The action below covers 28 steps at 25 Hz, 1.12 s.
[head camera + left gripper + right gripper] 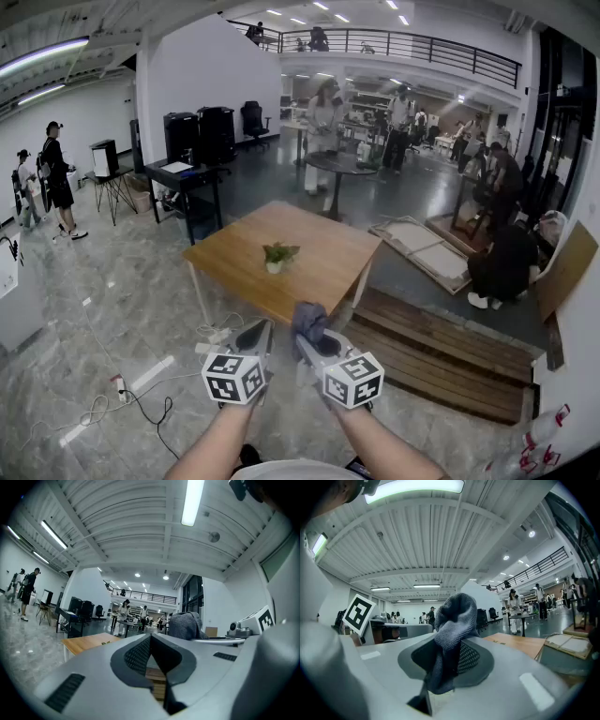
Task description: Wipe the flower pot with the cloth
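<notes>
Head view: my left claw (255,336) and right claw (307,341) sit side by side, low in frame. A grey cloth (307,319) is bunched at the right claw's tip. The flower pot (275,267), small and white with a green plant, stands on the wooden table (328,258), well ahead of both claws

Left gripper view: left claw is pressed together with nothing in it; the cloth (183,625) is just to its right, the table (84,643) ahead-left

Right gripper view: right claw (449,645) pinches the cloth (453,620), which bulges above the tips and hangs below; table (515,644) ahead-right
</notes>
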Available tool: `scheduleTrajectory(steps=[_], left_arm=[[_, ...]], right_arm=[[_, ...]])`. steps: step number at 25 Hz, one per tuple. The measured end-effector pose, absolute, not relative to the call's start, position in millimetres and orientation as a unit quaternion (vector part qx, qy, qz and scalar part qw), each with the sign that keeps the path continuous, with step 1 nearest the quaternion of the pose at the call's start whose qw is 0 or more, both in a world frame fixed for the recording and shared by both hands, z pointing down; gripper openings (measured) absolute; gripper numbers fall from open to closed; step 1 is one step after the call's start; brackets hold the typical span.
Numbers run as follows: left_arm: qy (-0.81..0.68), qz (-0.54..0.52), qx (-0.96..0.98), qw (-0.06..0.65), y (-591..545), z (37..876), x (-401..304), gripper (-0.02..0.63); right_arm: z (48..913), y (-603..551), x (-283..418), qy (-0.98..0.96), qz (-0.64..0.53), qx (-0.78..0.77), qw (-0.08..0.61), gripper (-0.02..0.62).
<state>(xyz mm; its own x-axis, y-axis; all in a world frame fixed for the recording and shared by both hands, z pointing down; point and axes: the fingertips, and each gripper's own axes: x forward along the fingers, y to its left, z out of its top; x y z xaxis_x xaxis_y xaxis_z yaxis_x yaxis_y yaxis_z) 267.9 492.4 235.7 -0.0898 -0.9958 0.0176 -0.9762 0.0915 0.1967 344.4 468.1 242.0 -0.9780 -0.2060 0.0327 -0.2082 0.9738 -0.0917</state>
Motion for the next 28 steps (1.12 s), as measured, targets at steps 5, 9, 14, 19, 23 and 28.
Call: scheduleTrajectory(steps=[5, 9, 14, 19, 23, 28], left_arm=[[-0.736, -0.065, 0.669, 0.076, 492, 238, 262, 0.006], [-0.736, -0.063, 0.670, 0.080, 488, 240, 259, 0.006], [-0.735, -0.061, 0.670, 0.086, 483, 247, 251, 0.006], [-0.737, -0.059, 0.667, 0.092, 472, 256, 236, 0.006], [-0.737, -0.060, 0.664, 0.109, 463, 269, 215, 0.006], [-0.737, -0.059, 0.661, 0.128, 447, 290, 168, 0.006]], right_arm=[[244, 467, 340, -0.993, 0.049, 0.105, 0.012, 0.075], [245, 465, 336, -0.993, 0.053, 0.105, 0.012, 0.077], [250, 460, 328, -0.993, 0.057, 0.107, 0.011, 0.078], [259, 447, 316, -0.992, 0.064, 0.109, 0.014, 0.078], [269, 436, 298, -0.991, 0.072, 0.111, 0.021, 0.078], [291, 417, 255, -0.989, 0.089, 0.114, 0.033, 0.078]])
